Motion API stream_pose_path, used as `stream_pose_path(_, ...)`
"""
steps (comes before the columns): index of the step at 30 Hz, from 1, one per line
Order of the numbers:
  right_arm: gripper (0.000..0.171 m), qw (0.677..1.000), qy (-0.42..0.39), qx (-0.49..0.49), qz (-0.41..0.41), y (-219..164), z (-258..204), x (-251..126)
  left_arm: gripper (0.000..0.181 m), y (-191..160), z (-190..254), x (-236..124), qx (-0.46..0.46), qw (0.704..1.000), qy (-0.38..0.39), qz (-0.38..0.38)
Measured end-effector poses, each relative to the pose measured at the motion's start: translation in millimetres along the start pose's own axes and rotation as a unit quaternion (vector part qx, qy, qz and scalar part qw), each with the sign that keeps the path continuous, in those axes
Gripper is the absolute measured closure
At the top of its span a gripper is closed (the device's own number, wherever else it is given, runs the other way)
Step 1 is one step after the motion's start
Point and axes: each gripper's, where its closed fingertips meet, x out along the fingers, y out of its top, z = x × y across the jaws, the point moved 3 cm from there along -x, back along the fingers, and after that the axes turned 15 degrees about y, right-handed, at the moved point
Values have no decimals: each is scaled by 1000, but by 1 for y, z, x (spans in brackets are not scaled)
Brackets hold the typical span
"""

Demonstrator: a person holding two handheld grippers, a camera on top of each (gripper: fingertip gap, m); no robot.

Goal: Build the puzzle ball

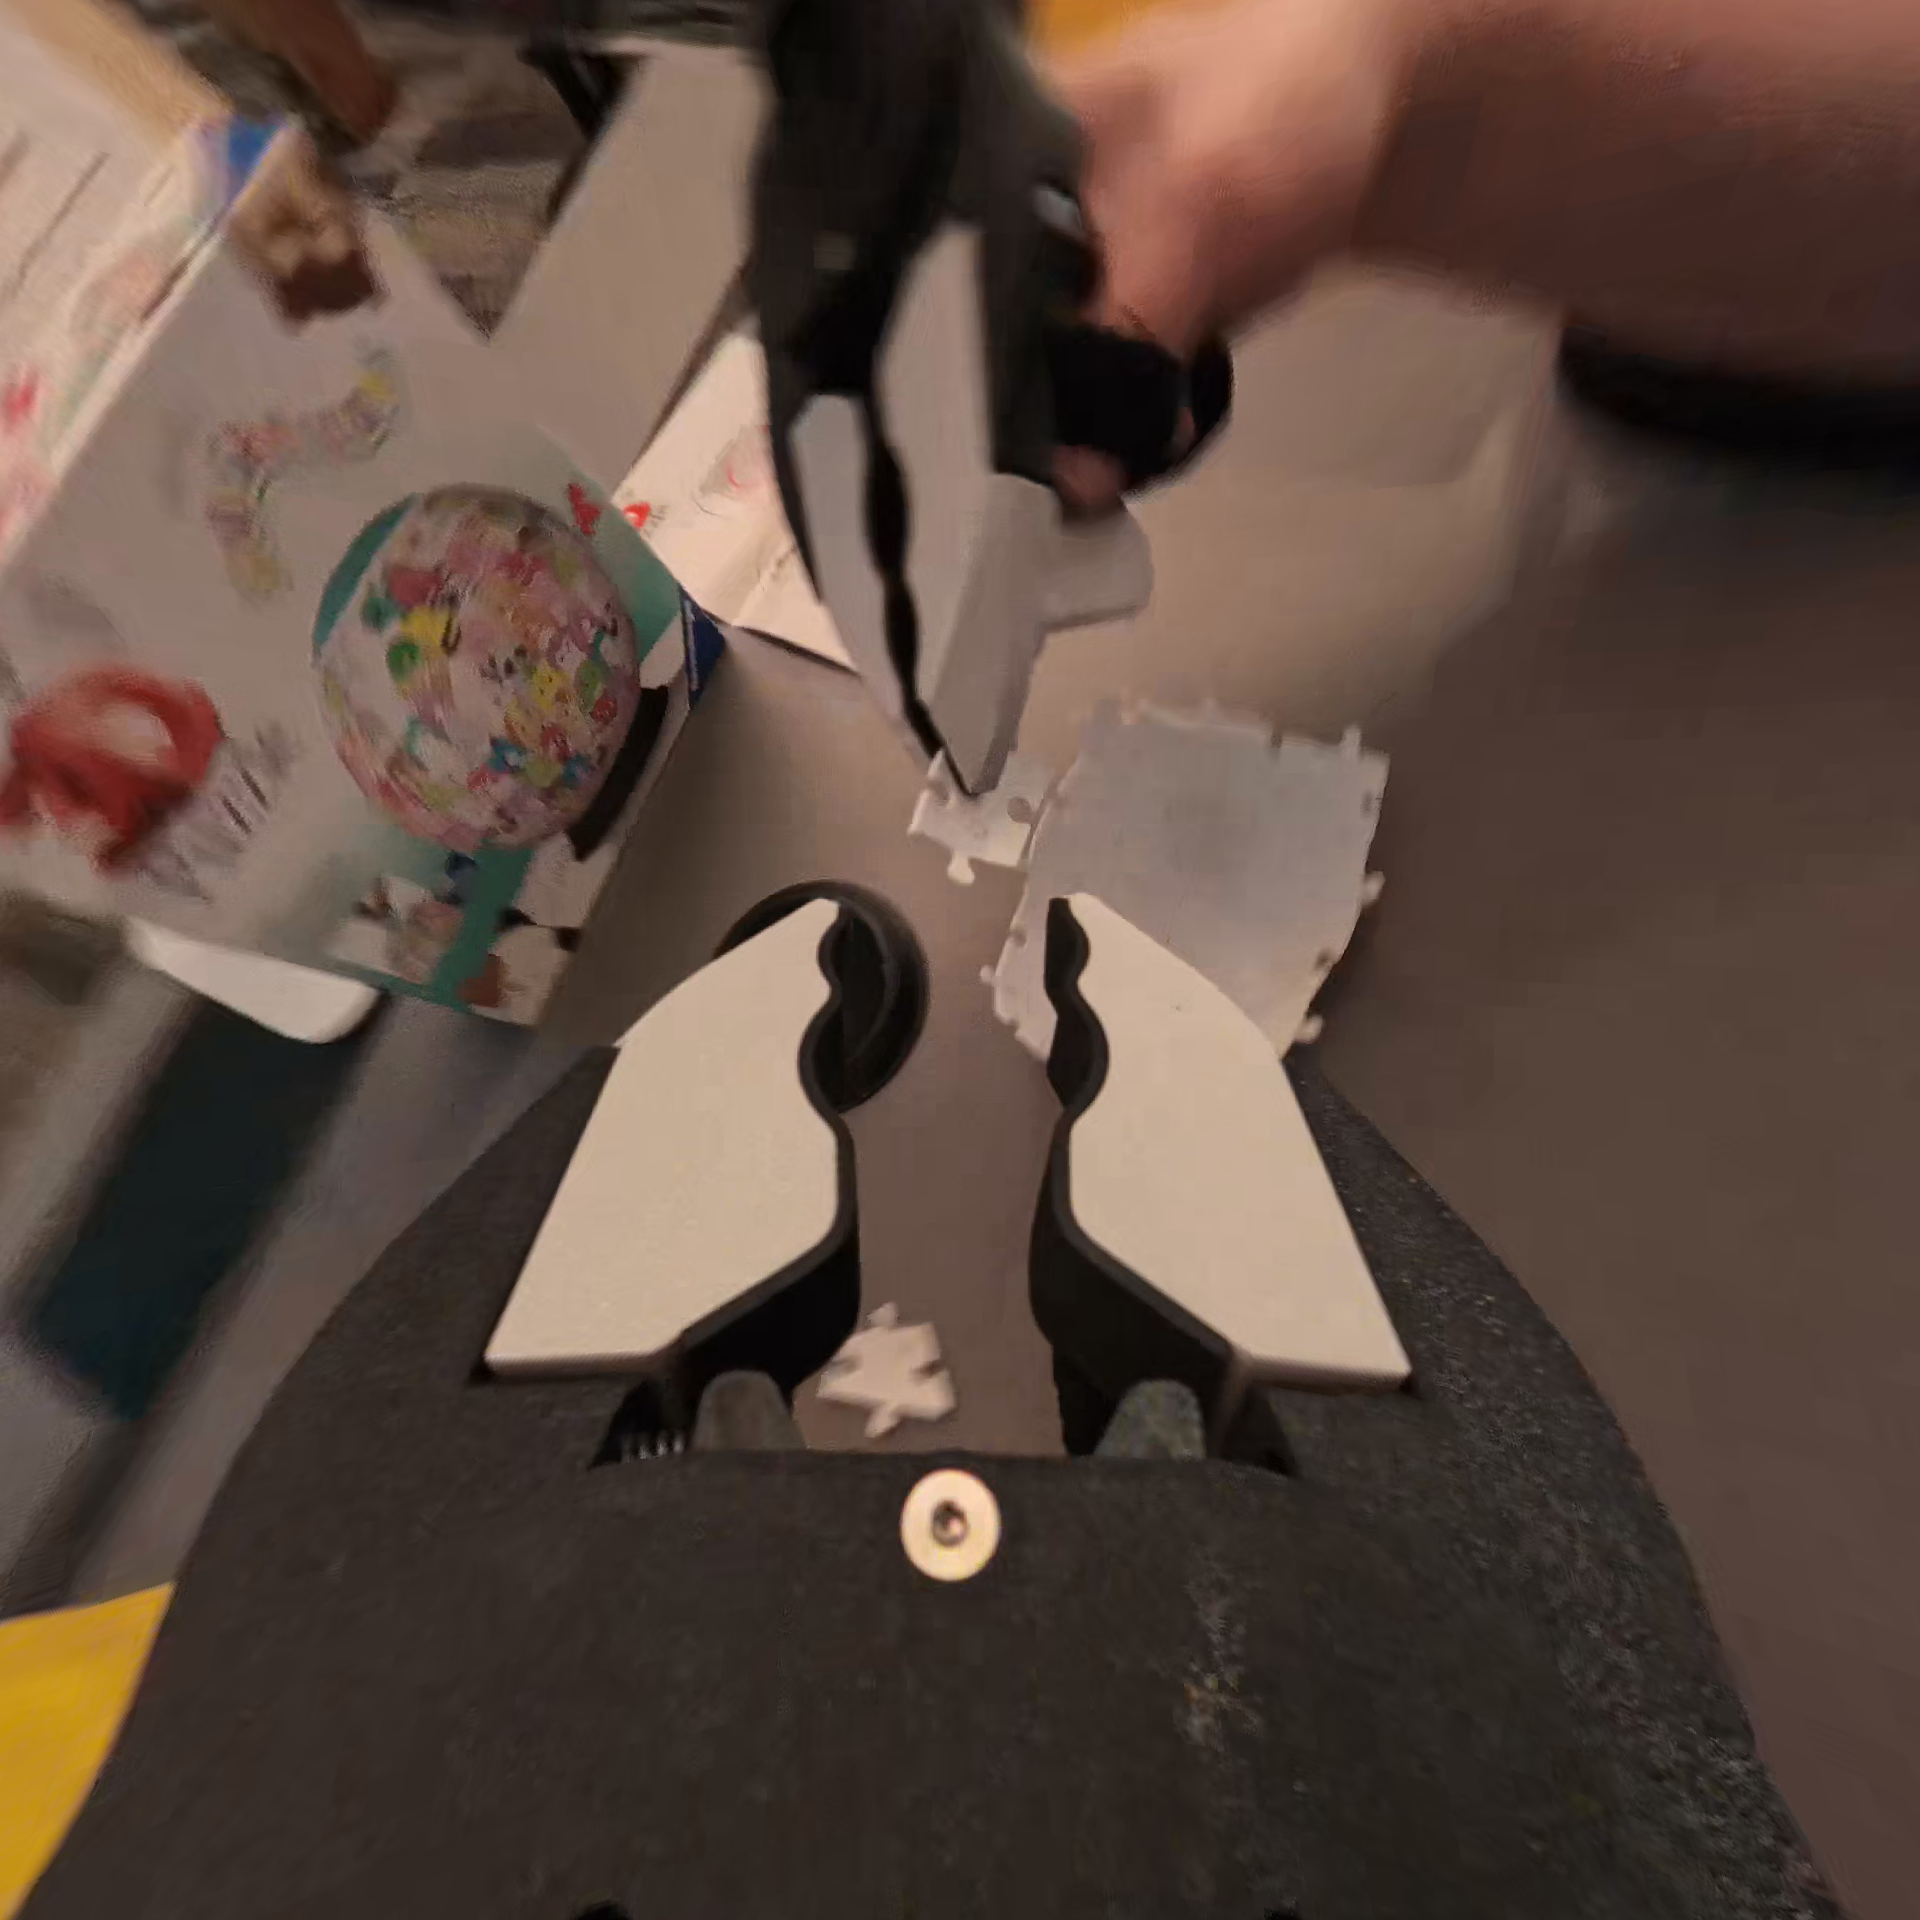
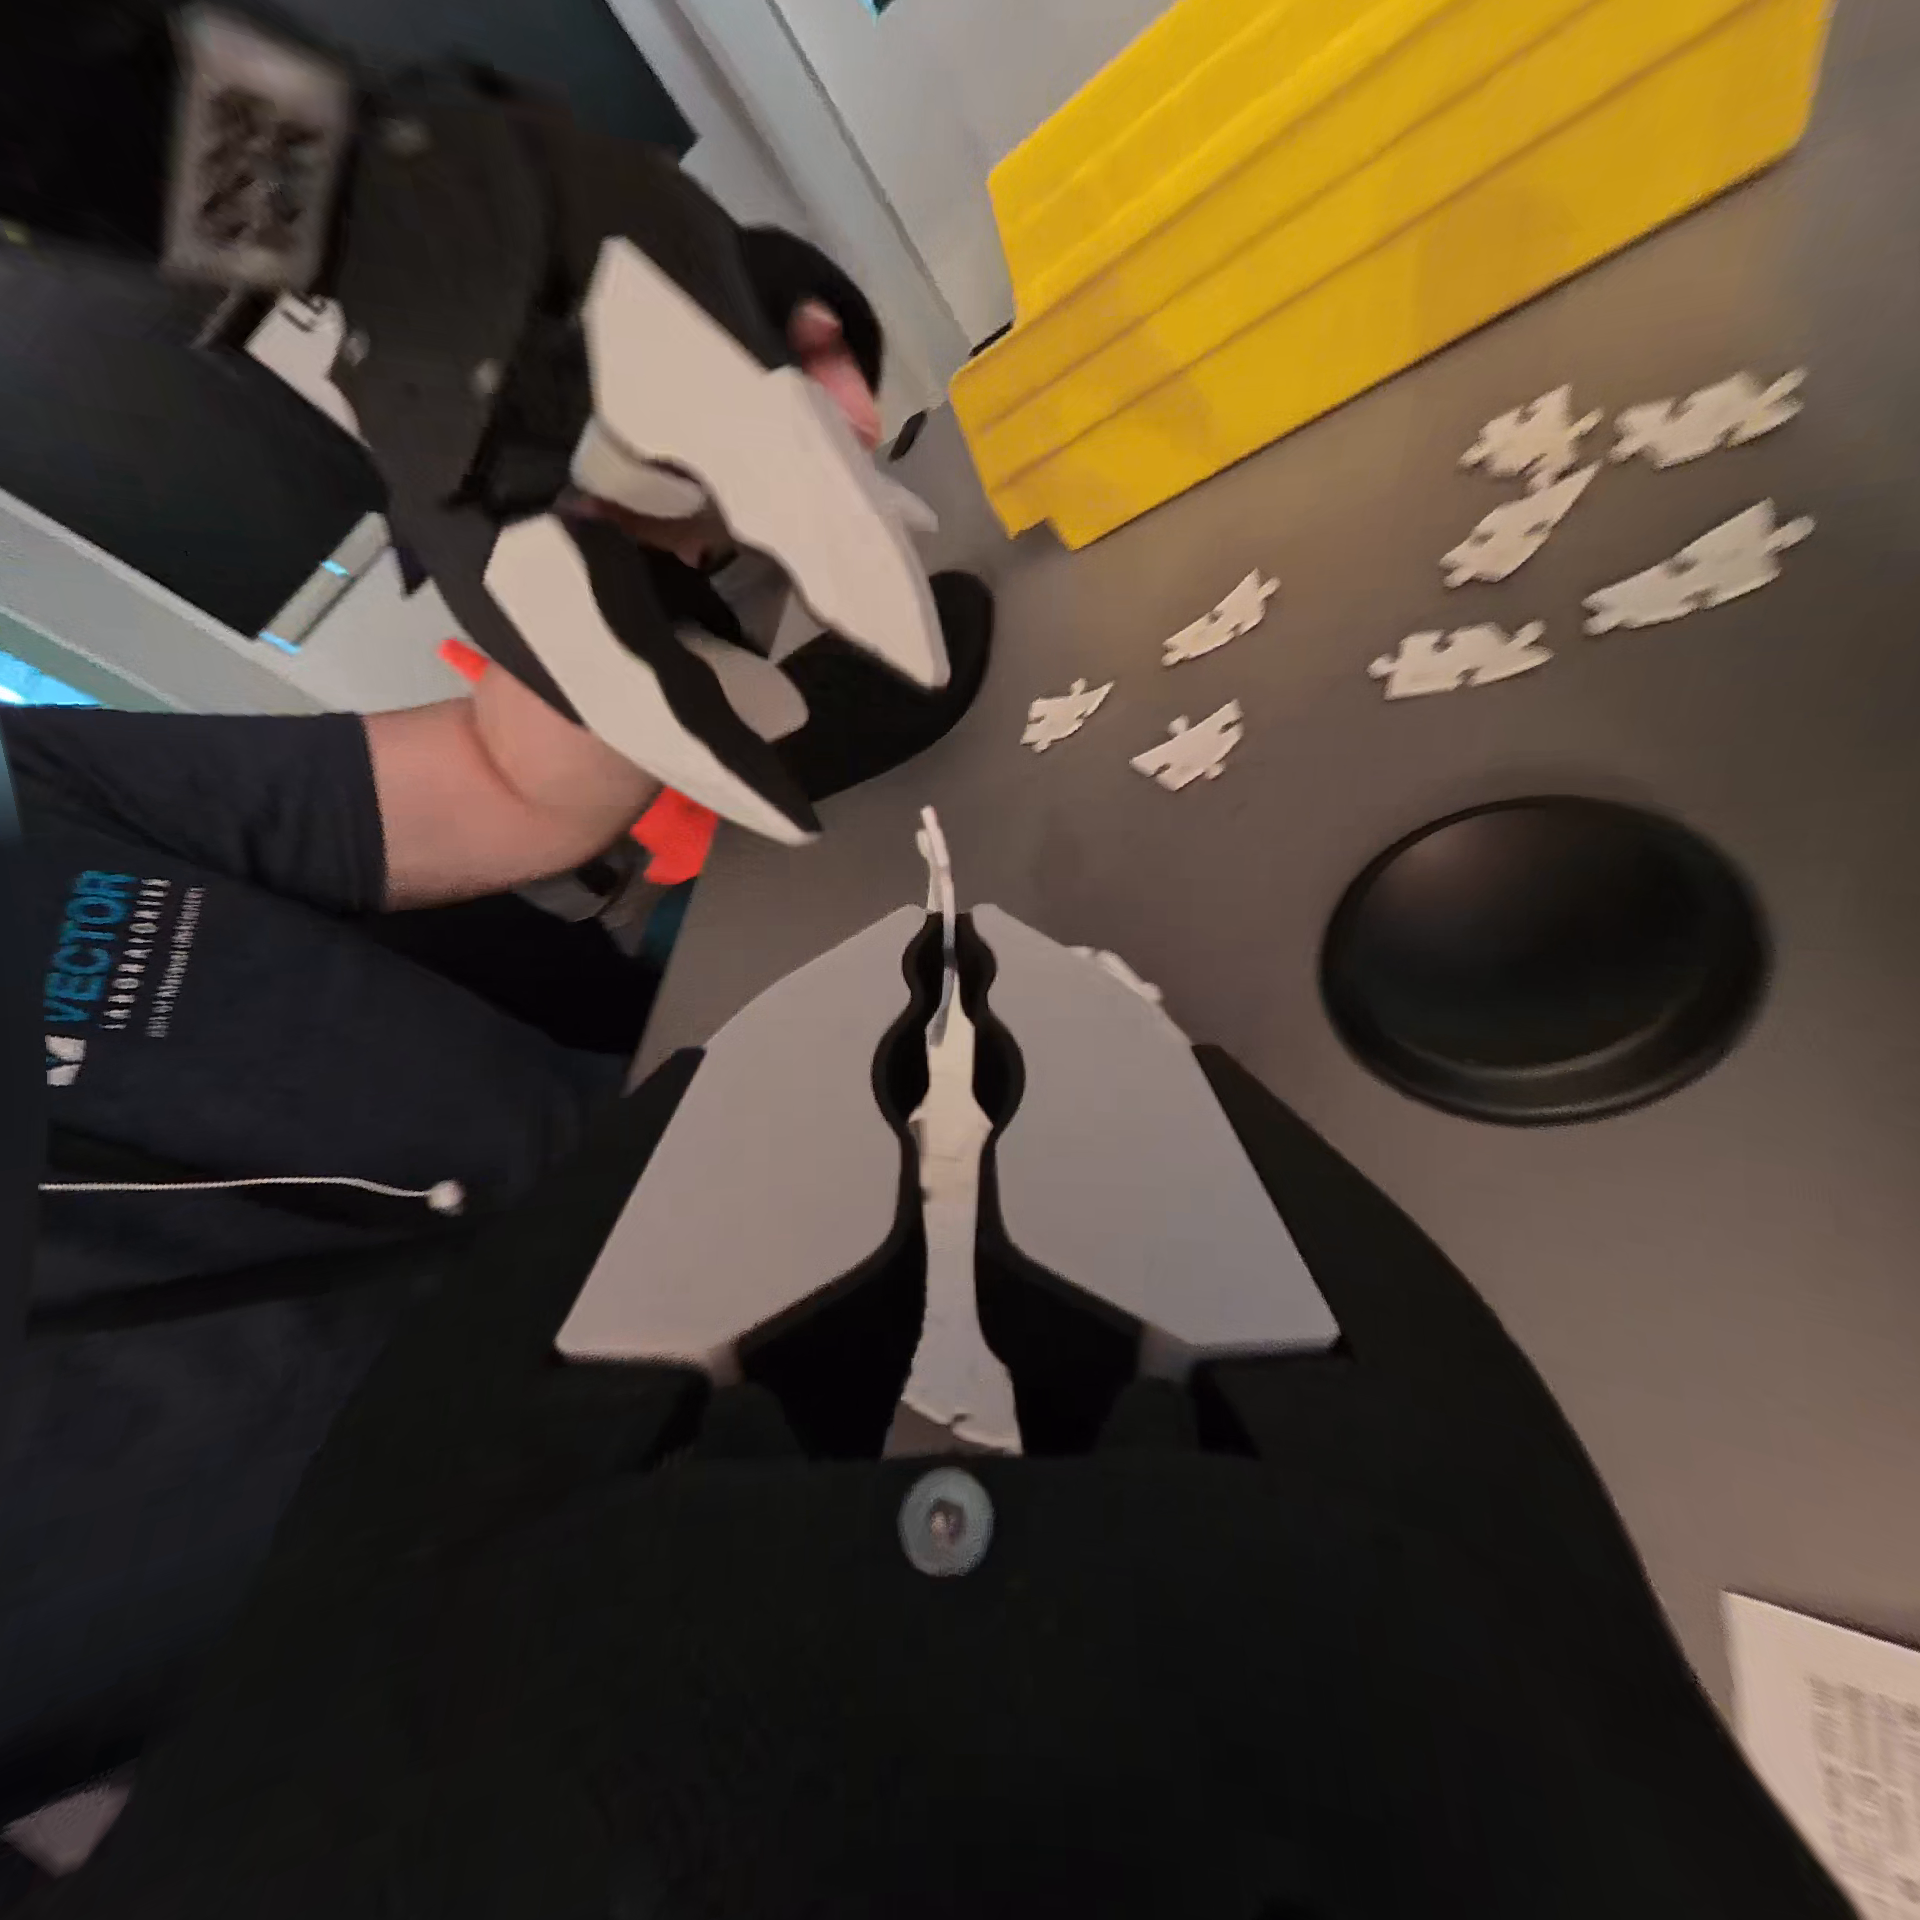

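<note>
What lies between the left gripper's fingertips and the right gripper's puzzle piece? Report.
Only bare grey table, by the left wrist view; the left gripper is open, the right gripper shut on the puzzle piece.

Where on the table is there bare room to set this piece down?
Bare table lies between the black round base and the loose pieces, and on the near side of the base toward the paper sheet. It is crowded around the loose pieces beside the yellow bin, and where the left gripper hovers ahead of the right gripper.

8 loose pcs [image 2: 1460, 659], 2 claws [image 2: 948, 935], 1 box [image 1: 343, 665]
</note>
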Motion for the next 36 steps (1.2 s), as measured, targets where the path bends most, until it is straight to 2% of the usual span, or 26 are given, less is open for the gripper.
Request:
stream_pose_path(3, 168, 998, 4, -57, 3, -3, 4, -2, 141, -16, -4, 9, -207, 972, -87, 64)
stream_pose_path(5, 168, 997, 4, -79, -8, -8, 6, 2, 141, -30, 0, 20, -289, 946, -133, 64)
stream_pose_path(7, 168, 996, 2, -86, -25, -13, 11, 4, 141, -41, 8, 29, -330, 927, -173, 37)
stream_pose_path(13, 168, 993, 41, -112, 4, -19, 22, 0, 137, -64, 28, 49, -312, 927, -202, -57)
stream_pose_path(17, 168, 988, 63, -141, 10, -20, 32, 0, 142, -76, 33, 57, -296, 926, -208, -109)
stream_pose_path(23, 168, 989, 87, -120, -6, -23, 48, 5, 146, -83, 35, 65, -277, 926, -216, -139)
stream_pose_path(32, 168, 987, 103, -123, -31, -27, 53, 12, 144, -81, 32, 67, -279, 926, -219, -129)
stream_pose_path(36, 168, 987, 103, -125, -22, -21, 50, 11, 143, -65, 12, 60, -304, 934, -181, -51)
